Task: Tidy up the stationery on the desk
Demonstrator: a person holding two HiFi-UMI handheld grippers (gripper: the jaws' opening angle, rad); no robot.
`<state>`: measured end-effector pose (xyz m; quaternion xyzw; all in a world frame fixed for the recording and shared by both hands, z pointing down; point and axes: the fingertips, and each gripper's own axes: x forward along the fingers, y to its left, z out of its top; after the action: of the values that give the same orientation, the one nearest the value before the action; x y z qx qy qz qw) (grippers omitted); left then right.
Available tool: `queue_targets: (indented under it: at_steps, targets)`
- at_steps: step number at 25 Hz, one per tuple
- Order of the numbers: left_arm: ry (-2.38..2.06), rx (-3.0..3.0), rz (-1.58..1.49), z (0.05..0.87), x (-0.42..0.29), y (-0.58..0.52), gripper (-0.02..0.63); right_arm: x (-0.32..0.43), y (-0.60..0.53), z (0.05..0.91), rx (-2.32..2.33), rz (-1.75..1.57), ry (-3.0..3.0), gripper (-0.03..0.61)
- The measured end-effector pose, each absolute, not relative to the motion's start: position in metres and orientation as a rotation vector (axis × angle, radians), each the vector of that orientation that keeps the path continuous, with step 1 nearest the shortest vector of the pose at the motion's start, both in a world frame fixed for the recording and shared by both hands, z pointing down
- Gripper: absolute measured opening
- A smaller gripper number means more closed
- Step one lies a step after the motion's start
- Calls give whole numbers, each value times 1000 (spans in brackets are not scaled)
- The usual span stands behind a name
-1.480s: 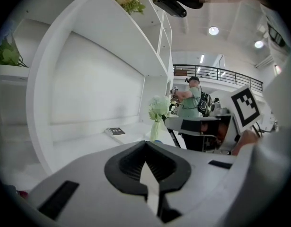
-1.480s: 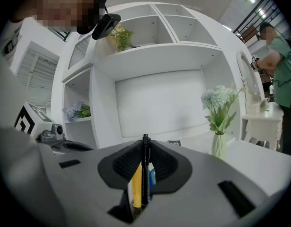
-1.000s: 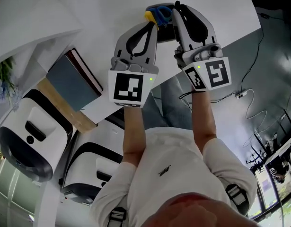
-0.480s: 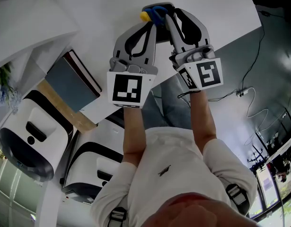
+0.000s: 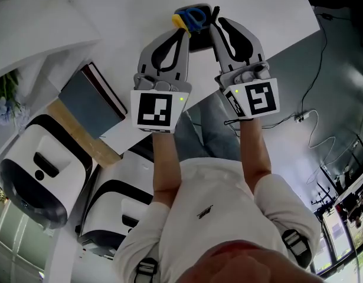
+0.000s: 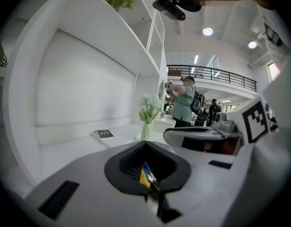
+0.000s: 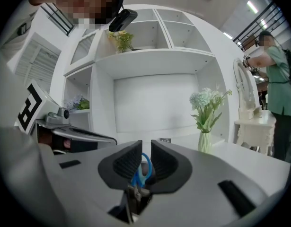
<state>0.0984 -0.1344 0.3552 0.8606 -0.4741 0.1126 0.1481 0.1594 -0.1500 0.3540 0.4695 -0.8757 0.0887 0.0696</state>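
Scissors (image 5: 190, 17) with blue and yellow handles are at 12 o'clock over the white desk (image 5: 122, 16), held between both grippers. The left gripper (image 6: 146, 176) is clamped on the yellow-blue end. The right gripper (image 7: 141, 168) pinches the blue loop, jaws narrow. Both are equally near; the long axis is unclear. No legible writing.

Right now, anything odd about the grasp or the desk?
Only this: both grippers clamp one pair of scissors, left gripper at its yellow handle, right gripper on its blue loop. Nothing looks spilled or damaged.
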Motion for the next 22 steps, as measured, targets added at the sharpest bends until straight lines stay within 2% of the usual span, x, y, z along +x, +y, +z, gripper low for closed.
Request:
queue_targets:
  at_steps: [22]
  targets:
    - [-1367, 2526, 317, 321, 103, -102, 0, 172, -103, 331, 1397, 275, -2558, 41]
